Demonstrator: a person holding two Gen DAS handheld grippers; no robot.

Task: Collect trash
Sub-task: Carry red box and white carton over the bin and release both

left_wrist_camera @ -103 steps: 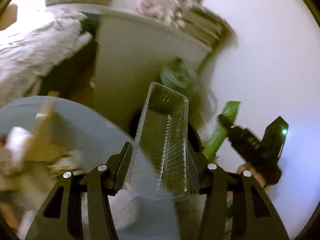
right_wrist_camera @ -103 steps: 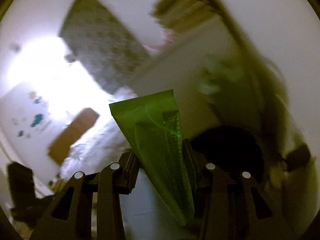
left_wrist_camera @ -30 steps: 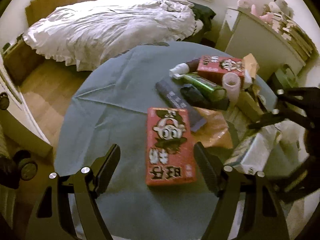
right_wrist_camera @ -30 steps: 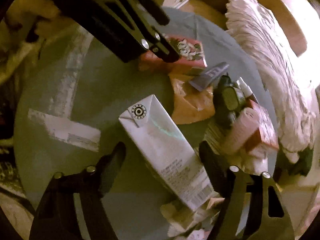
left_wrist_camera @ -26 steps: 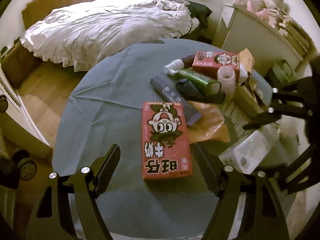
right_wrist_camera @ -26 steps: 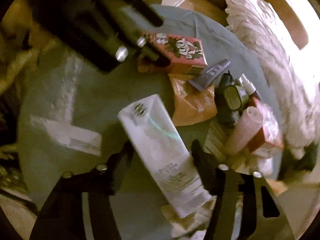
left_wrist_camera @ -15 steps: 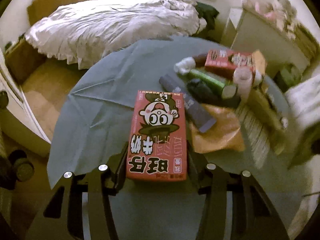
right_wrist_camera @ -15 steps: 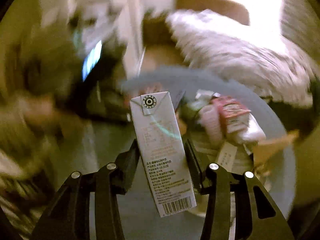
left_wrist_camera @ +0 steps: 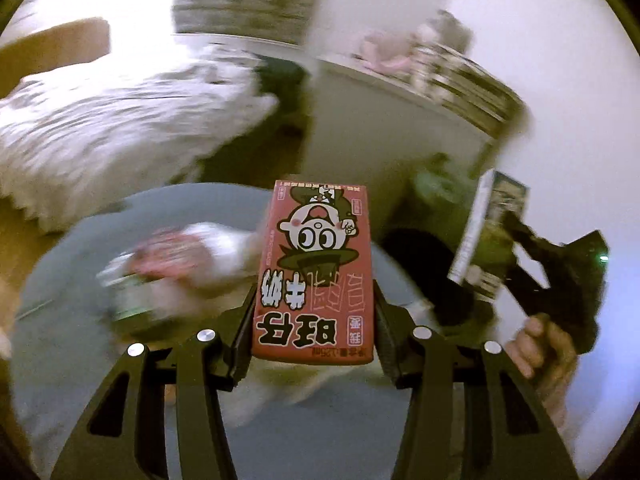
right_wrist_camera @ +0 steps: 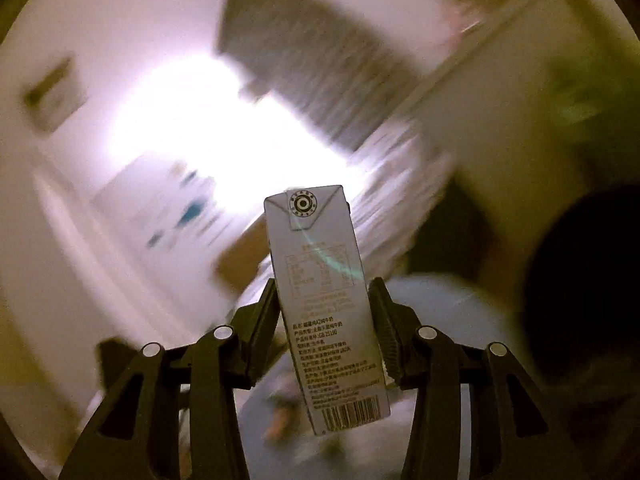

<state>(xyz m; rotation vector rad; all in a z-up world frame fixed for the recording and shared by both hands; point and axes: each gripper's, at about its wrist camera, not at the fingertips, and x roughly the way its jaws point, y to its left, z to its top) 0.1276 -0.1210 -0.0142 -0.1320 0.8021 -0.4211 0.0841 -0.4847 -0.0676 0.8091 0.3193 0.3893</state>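
My left gripper (left_wrist_camera: 314, 320) is shut on a red milk carton (left_wrist_camera: 316, 268) with a cartoon face, held up above the round table (left_wrist_camera: 64, 360) with its blue-grey cloth. My right gripper (right_wrist_camera: 326, 320) is shut on a tall white milk carton (right_wrist_camera: 324, 300) with a barcode at its near end, lifted level in the air. In the left wrist view the right gripper (left_wrist_camera: 516, 240) shows at the right with the white carton (left_wrist_camera: 484, 236) and a hand (left_wrist_camera: 544, 348) on its handle. A dark round opening (left_wrist_camera: 416, 252) lies behind the red carton.
Blurred trash (left_wrist_camera: 160, 272) stays on the table to the left. A bed with white bedding (left_wrist_camera: 100, 120) stands at the far left, a pale cabinet (left_wrist_camera: 400, 120) with books behind the table. A large dark shape (right_wrist_camera: 588, 288) fills the right wrist view's right side.
Both grippers closed on their cartons on the table, then lifted them off it. The right gripper rolled and swung away, so its view now faces the wall and window.
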